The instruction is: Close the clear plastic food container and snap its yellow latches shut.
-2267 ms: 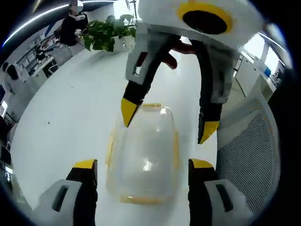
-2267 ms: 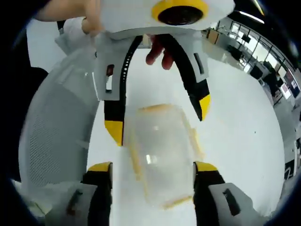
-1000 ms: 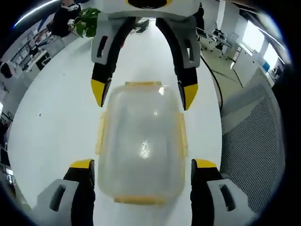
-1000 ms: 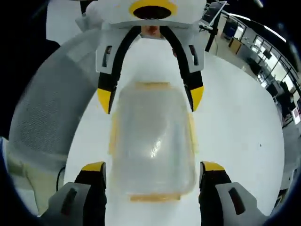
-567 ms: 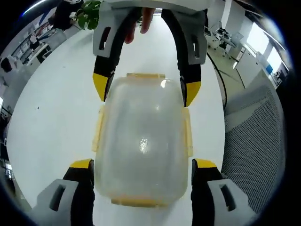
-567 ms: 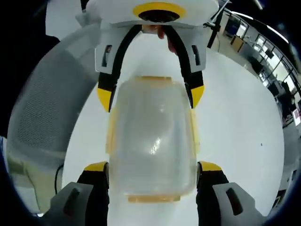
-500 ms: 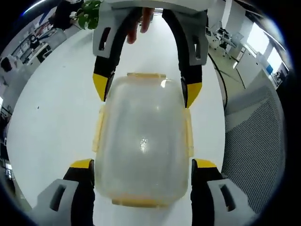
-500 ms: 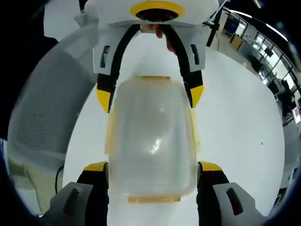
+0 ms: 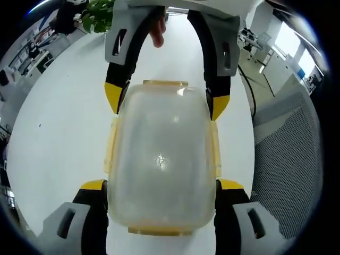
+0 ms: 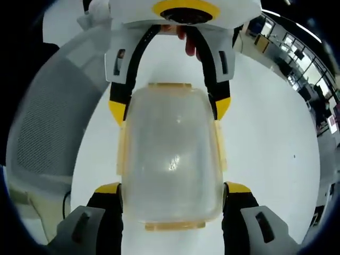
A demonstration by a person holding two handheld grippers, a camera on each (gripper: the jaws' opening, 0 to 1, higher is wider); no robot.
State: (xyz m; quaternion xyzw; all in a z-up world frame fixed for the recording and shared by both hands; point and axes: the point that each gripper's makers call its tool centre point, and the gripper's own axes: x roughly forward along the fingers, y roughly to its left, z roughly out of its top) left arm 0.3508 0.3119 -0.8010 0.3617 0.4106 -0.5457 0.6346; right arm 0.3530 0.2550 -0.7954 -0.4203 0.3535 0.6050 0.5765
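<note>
Box: the clear food container (image 9: 161, 162) sits flat on the white counter (image 9: 58, 127), and its lid looks to be already on top.

Latches: four yellow latches (image 9: 111, 146) stick out flat from the edges, one on each side and one at each end. They look not yet snapped down, but the plastic is cloudy, so I cannot be sure.

Left tool: the left tool (image 9: 160, 187) has its jaws spread wide, one on each side of the near end of the box. It holds nothing. The yellow tips sit just beside the box corners; I cannot tell if they touch.

Right tool: the right tool (image 10: 173, 190) is also spread wide with nothing in its grip, and it sits around the other end of the box. In the left gripper view it comes in from the top, tips by the far corners.

Why like this: the two tools face each other with the box between them. I think this keeps the box from sliding and lines the tips up with the side latches.

Next: the tips likely need to press the latches down until they click.

Nearby: a mesh chair (image 9: 287, 154) stands beside the counter, and a green plant (image 9: 98, 11) is at the far end.
</note>
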